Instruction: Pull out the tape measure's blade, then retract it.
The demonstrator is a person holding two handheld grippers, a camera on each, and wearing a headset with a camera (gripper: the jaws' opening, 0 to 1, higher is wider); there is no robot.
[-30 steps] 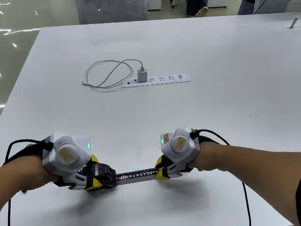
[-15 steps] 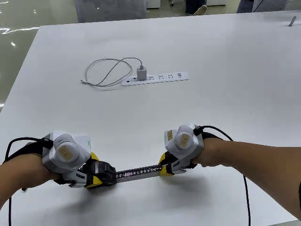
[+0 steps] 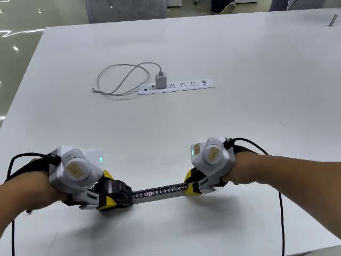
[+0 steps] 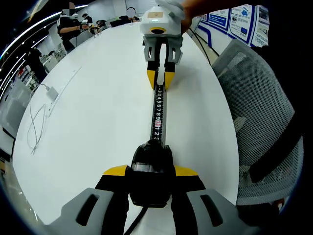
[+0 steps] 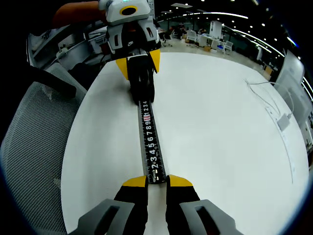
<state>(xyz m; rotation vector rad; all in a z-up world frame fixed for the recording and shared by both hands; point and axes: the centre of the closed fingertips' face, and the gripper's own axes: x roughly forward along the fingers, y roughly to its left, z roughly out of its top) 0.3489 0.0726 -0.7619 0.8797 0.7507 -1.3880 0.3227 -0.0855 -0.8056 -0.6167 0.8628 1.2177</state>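
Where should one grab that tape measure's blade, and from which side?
At the free end of the blade, coming end-on, as the right gripper does. It is a narrow strip running straight out of the case in the left gripper, so that grip probably pulls in line.

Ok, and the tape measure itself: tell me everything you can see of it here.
The tape measure has a black, compact case, clamped between the yellow-tipped jaws of the left gripper. Its blade is dark with white numerals and a red mark, pulled out part way and running straight to the right gripper, whose jaws pinch its end. It lies low along the near side of the white table; whether the blade touches the surface cannot be told.
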